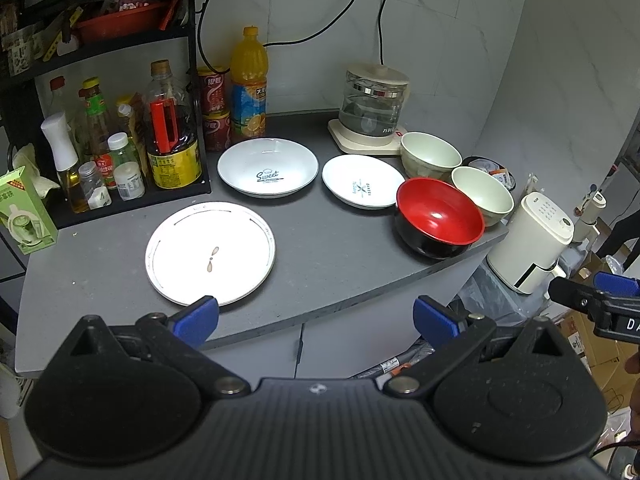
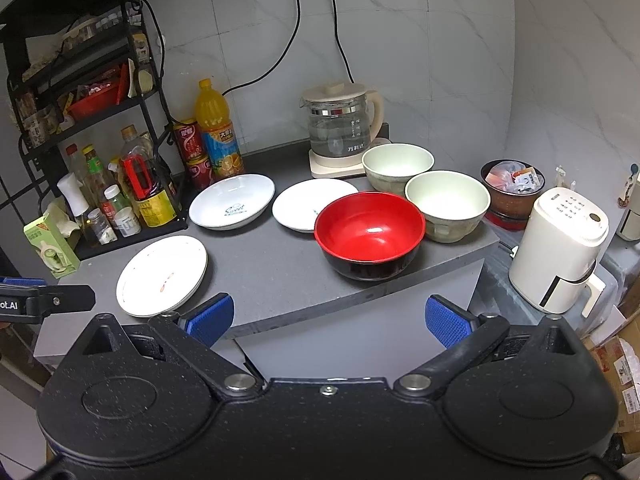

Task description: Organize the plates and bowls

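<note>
Desk (image 1: 320, 240) plain mid-grey; near-left flat plate (image 1: 211, 254) white with a thin dark broken ring near the rim and a small brown mark at centre. Two far dishes white, the left dish (image 1: 268, 167) lettered "Sweet" in dark blue, the right dish (image 1: 363, 187) with a small blue-green crossed emblem. Large bowl (image 2: 369, 235) glossy red inside, black outside; two bowls (image 2: 447, 205) behind it pale cream-green; both tongs (image 2: 328, 320) black with blue dimpled pads (image 2: 211, 317).

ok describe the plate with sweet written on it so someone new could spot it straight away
On the grey countertop, look just in front of the tall orange juice bottle, beside the black condiment rack. The deep white plate there has "Sweet" printed in dark script inside; the neighbouring plates lack that word.
</note>
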`<state>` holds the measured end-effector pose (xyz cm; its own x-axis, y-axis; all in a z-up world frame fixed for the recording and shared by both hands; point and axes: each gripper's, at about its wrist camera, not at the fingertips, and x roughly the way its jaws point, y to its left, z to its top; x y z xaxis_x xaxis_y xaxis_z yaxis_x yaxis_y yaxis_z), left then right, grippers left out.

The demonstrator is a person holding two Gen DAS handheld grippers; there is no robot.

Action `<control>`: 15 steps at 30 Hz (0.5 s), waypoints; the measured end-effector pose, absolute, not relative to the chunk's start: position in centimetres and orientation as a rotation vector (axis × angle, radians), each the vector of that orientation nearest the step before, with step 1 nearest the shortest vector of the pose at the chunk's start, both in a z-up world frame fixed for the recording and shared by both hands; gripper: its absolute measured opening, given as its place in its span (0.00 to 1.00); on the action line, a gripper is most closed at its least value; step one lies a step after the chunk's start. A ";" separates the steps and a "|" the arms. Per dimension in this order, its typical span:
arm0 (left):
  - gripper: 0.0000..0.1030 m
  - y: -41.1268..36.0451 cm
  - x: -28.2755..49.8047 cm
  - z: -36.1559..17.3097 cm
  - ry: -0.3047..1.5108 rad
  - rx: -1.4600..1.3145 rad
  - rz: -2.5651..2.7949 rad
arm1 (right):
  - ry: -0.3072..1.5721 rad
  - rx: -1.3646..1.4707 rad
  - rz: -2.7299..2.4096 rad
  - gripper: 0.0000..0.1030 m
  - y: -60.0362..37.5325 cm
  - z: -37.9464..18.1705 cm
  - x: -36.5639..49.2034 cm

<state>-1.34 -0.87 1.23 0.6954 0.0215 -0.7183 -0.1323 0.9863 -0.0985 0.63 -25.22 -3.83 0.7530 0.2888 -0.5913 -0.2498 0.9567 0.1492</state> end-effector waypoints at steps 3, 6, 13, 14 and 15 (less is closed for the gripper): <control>0.99 -1.3 -1.2 1.1 0.804 -0.151 0.086 | 0.647 0.057 0.290 1.00 -25.6 -3.8 0.7; 1.00 -1.7 -1.0 1.2 0.806 -0.147 0.091 | 0.639 0.048 0.281 1.00 -26.0 -3.8 0.7; 1.00 -2.9 -0.2 1.4 0.815 -0.142 0.084 | 0.654 0.074 0.284 1.00 -26.8 -3.7 1.5; 1.00 -3.0 0.0 1.4 0.816 -0.141 0.084 | 0.660 0.083 0.283 1.00 -26.9 -3.7 1.7; 1.00 -3.1 0.2 1.4 0.818 -0.142 0.085 | 0.665 0.092 0.282 1.00 -27.1 -3.7 1.8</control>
<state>0.21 -3.08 1.39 0.6811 0.0209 -0.7319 -0.1305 0.9871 -0.0932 1.84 -27.06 -3.70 0.7504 0.2866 -0.5956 -0.2282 0.9580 0.1736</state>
